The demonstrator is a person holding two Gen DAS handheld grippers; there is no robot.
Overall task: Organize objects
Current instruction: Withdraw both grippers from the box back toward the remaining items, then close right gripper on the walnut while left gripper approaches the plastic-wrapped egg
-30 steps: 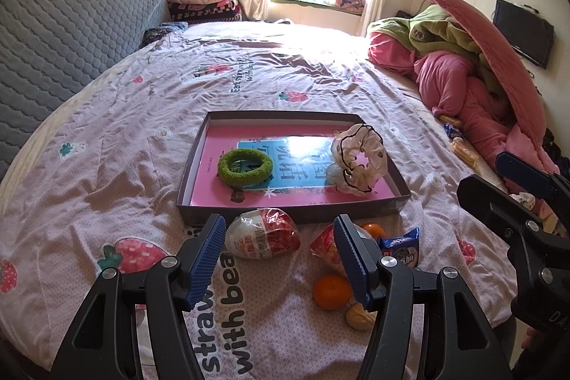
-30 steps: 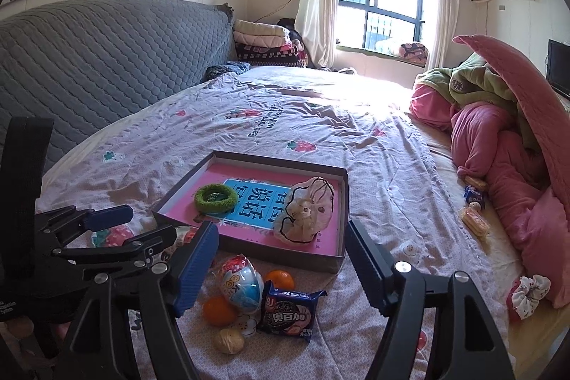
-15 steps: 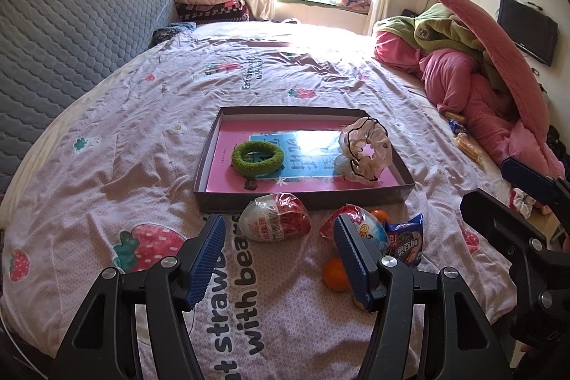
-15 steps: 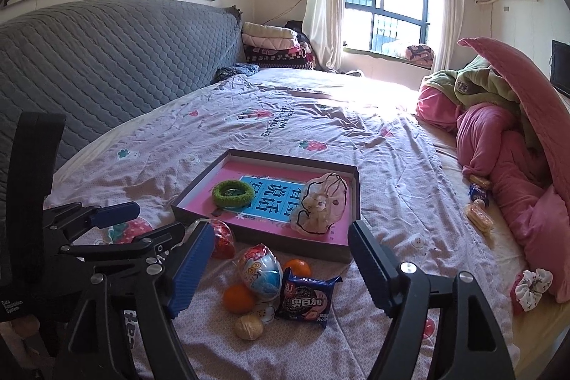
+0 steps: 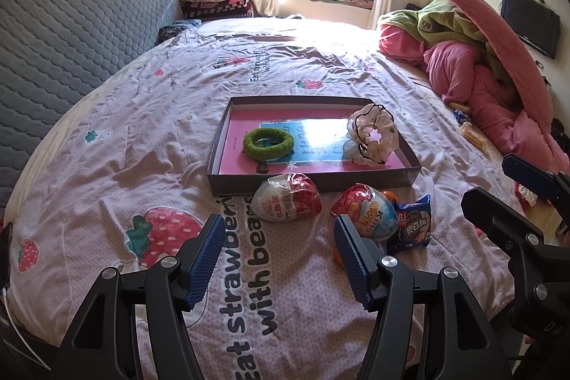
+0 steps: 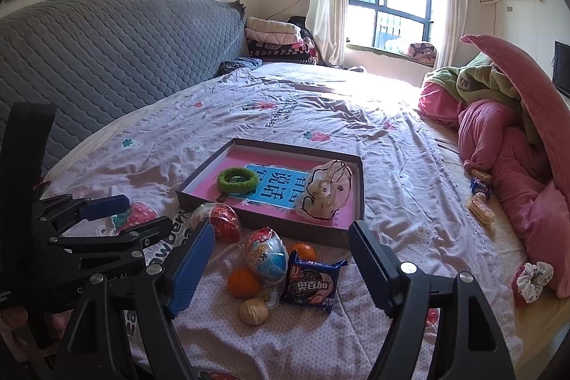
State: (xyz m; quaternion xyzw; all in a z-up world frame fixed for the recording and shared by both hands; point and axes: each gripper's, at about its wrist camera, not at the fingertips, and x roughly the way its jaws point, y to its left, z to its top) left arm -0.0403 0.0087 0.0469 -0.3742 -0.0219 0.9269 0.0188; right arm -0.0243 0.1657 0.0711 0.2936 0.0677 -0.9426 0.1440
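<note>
Big bed (image 5: 107,166) with a strawberry sheet, filling the room. At 3 o'clock, a heap of pink blankets (image 5: 473,88). In the middle, a flat box (image 5: 306,183) with a green ring (image 5: 268,144) at its 9 o'clock side and a white scrunchie (image 5: 372,134) at its 3 o'clock side. Just at the box's 6 o'clock edge, a red egg toy (image 5: 286,198), a blue egg toy (image 6: 268,255), a cookie pack (image 6: 310,284), two oranges (image 6: 244,282) and a walnut (image 6: 253,310). Left gripper (image 5: 276,260) wide open, holding nothing. Right gripper (image 6: 279,266) wide open too, above the snacks, gripping nothing.
</note>
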